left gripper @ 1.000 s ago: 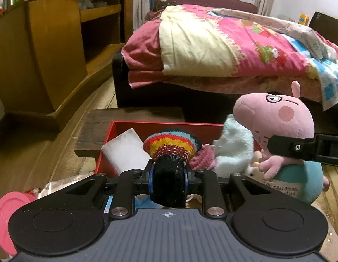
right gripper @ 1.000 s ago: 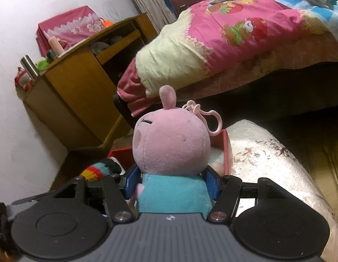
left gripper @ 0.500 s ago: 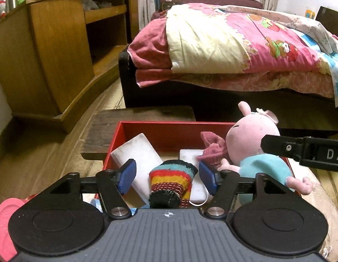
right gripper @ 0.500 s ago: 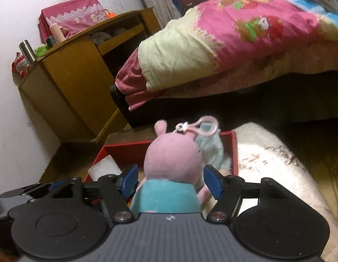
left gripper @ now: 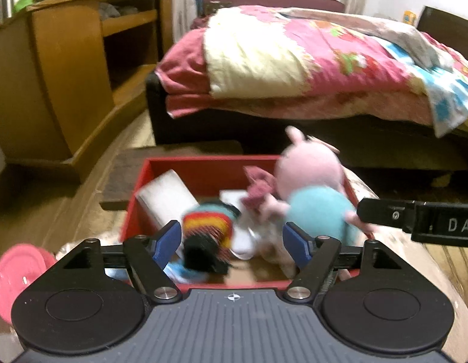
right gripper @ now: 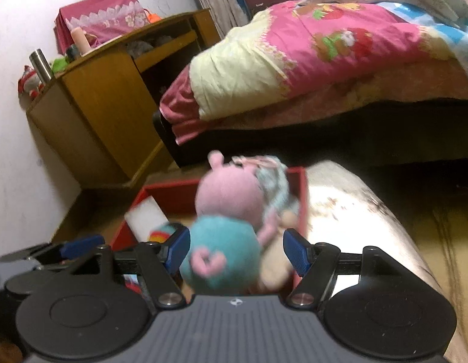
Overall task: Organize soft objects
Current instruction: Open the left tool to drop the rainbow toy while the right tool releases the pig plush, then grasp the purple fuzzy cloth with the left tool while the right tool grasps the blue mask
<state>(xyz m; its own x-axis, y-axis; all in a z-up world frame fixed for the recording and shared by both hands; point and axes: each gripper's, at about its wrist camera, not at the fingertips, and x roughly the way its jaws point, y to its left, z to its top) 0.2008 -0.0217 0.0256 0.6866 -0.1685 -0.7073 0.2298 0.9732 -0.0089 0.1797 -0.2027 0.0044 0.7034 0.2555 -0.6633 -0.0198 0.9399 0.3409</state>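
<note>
A red box (left gripper: 203, 160) sits on the floor in front of me. In it lie a rainbow-striped knitted sock (left gripper: 208, 236), a white foam block (left gripper: 166, 196), a dusky pink knit (left gripper: 258, 187) and a pink pig plush with a teal body (left gripper: 315, 205). My left gripper (left gripper: 232, 240) hangs over the box's near edge. Its jaws are opening, and the sock lies loose by the left pad. My right gripper (right gripper: 236, 248) is open. The pig plush (right gripper: 222, 251) rests between its fingers, clear of the right pad (right gripper: 294, 251). The red box (right gripper: 300, 193) lies under it.
A bed with a pink quilt (left gripper: 309, 60) stands behind the box, and a wooden cabinet (left gripper: 67, 75) is at the left. A dark wooden board (left gripper: 119, 181) lies by the box's far left corner. A pink disc (left gripper: 16, 272) is near left; a white embroidered cushion (right gripper: 355, 211) is to the right.
The left jaws spread and let go of the striped sock, which now lies in the box. The right jaws widened off the pig plush, and it settled lower into the box.
</note>
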